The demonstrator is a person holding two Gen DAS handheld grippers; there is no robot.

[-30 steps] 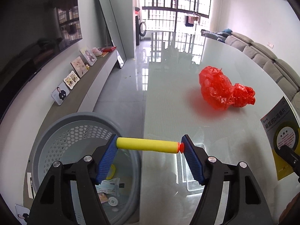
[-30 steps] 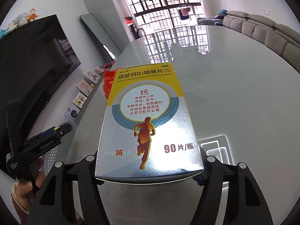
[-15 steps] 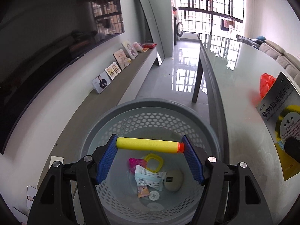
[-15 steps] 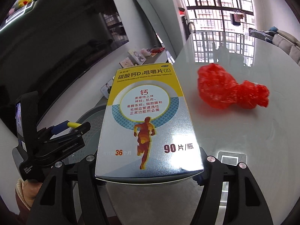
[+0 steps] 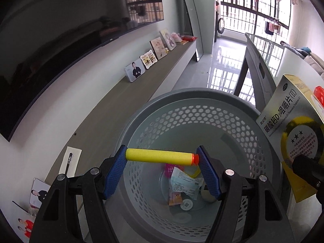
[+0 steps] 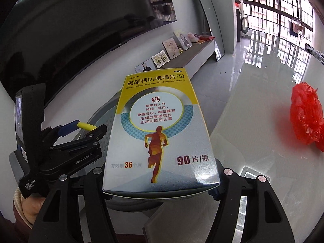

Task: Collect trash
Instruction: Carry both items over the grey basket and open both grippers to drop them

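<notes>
I judged the biggest risk was the tablet box (image 6: 160, 133), clamped across my right gripper (image 6: 162, 190), still over the table's (image 6: 253, 105) edge and clipping the basket's (image 5: 202, 93) rim. Smaller: the foam dart (image 5: 161, 157), pinched end-to-end in my left gripper (image 5: 162, 170) over the basket, could snag on 1 pad.

Basket (image 5: 202, 101) mouth apparently unobstructed below
</notes>
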